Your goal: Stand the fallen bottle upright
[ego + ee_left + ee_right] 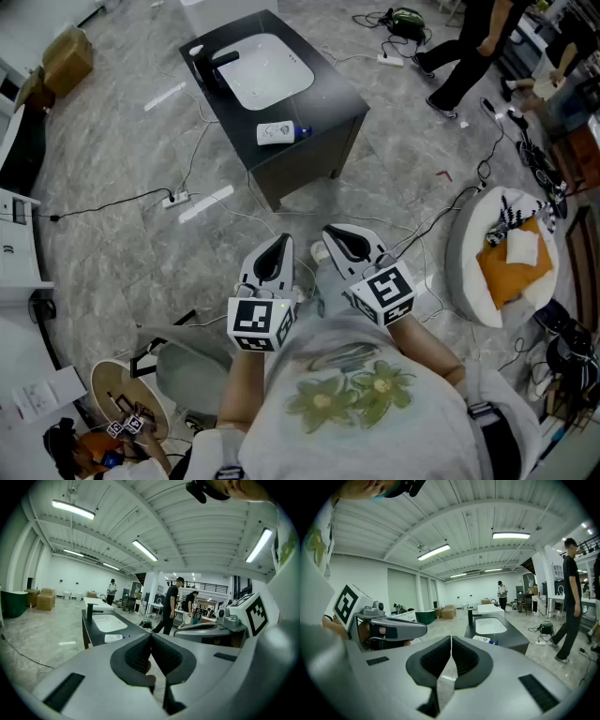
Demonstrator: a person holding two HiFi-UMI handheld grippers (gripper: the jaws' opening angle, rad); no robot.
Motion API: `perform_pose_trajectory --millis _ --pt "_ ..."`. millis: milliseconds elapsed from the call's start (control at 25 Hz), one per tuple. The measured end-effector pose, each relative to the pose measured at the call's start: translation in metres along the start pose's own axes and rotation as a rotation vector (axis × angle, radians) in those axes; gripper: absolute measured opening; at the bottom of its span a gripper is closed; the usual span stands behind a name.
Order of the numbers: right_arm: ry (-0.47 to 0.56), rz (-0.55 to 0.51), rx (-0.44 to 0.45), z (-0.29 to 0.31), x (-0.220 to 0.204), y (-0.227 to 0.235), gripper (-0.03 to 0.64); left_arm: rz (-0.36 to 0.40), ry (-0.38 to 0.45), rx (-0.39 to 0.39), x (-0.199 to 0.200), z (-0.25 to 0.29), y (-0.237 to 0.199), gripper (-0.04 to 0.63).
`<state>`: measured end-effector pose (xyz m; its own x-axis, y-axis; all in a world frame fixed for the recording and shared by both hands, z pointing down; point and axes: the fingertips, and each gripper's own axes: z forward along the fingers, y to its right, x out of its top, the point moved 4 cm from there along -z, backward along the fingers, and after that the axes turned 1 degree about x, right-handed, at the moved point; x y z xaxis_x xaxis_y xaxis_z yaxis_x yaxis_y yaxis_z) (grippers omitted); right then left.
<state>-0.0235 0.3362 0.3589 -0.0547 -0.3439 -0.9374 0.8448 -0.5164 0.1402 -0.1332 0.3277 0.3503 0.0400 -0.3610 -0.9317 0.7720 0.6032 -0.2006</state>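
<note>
While held side by side at the chest, well apart from the counter: left gripper, right gripper, jaws pressed together, gripping nothing. Lying flat at counter's near end, beside basin: bottle.

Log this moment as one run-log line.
stage: before reach | bottle: on its side on sink counter, untouched | left gripper: jaws shut, empty | right gripper: jaws shut, empty
</note>
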Motion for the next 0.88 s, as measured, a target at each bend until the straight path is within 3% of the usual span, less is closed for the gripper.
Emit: perform_pose_trajectory --millis 320,880 --pt "0.005 -0.022 0.021 0.028 0.013 0.032 0.046 -0.013 -0.013 0.02 0.009 0.035 -0.018 0.018" --pt "0.027 -0.041 0.046 0.075 0.047 0.133 0.046 -0.013 0.011 0.051 0.052 0.136 -0.039 0.018"
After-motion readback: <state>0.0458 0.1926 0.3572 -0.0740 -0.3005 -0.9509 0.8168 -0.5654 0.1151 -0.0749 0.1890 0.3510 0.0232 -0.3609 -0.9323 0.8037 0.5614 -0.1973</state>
